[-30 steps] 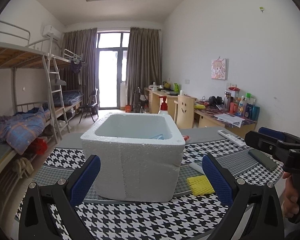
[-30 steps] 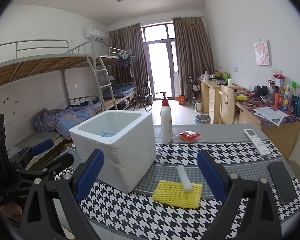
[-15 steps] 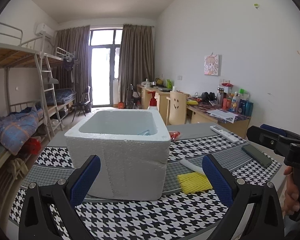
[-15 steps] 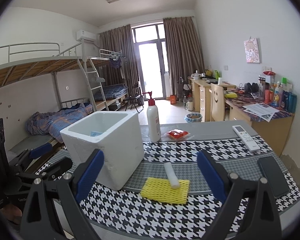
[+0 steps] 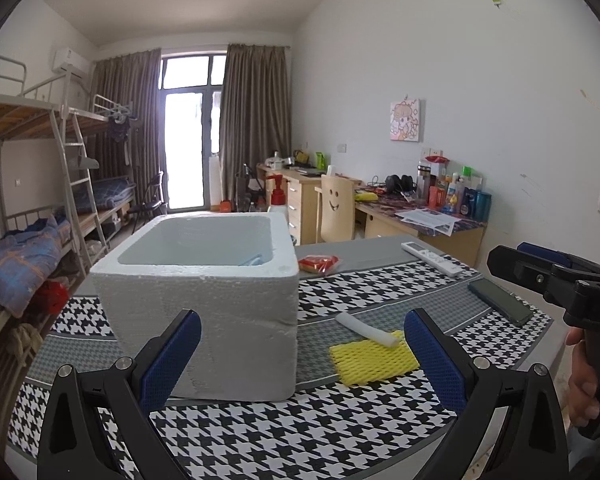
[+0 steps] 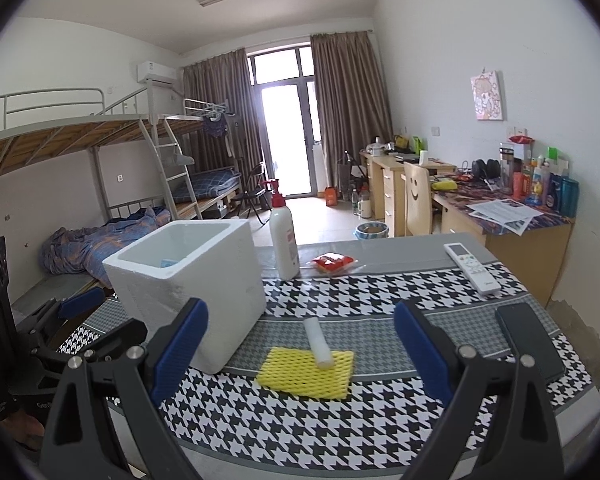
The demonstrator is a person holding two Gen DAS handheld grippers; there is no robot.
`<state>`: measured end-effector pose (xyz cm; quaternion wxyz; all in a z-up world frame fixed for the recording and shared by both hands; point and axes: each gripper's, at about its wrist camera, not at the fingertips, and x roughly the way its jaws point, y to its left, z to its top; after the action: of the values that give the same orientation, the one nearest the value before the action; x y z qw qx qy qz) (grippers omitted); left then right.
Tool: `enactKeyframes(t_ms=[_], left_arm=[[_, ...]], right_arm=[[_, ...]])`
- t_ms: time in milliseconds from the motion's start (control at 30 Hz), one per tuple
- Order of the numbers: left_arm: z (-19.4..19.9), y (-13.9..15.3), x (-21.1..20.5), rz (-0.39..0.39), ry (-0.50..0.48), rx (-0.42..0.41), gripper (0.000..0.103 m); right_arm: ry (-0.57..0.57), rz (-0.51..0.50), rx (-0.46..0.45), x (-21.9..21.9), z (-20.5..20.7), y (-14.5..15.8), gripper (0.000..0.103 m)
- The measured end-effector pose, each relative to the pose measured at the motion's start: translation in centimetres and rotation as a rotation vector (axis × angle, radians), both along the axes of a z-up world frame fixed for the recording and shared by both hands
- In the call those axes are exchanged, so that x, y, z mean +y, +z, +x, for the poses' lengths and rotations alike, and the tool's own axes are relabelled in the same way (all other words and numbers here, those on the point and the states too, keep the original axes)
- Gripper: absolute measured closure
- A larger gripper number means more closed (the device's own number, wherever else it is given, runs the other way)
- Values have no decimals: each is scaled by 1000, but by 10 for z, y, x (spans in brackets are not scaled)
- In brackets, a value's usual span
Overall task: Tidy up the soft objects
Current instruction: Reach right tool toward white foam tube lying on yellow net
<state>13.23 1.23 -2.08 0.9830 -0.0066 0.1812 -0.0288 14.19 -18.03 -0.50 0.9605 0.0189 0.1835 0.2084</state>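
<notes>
— Right wrist view: what do the right tongs (image 6: 300,344) show?
— Spread wide, gripping nothing; yellow foam net (image 6: 306,372) lies low centre on the worktop (image 6: 380,300), white foam roll (image 6: 318,342) resting across it, foam box (image 6: 188,280) just left.
— And the left tongs (image 5: 300,356)?
— Spread too, empty.

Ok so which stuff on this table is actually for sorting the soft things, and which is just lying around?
For the job:
- yellow foam net
- white foam roll
- white foam box
- something blue inside it

Just lying about:
- lotion pump bottle
- red snack packet
- remote control
- phone
</notes>
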Motion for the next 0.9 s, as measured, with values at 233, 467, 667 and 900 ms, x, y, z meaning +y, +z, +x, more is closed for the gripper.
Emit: enactKeyframes(t_ms=[233,467,667,900], left_arm=[[5,-1,-14,7,-27,6,1],[12,-2,-25,8,-48,16,1],[18,-7,-34,9,-58,34,1],[24,-13,-43,16,-64,61,1]], right_arm=[[-27,2,9,-13,1,-2,7],[-43,0,21,-24,4,-6,7],[-42,-8,38,-28,8,-11,7],[-33,-10,62,-32,16,-19,7]])
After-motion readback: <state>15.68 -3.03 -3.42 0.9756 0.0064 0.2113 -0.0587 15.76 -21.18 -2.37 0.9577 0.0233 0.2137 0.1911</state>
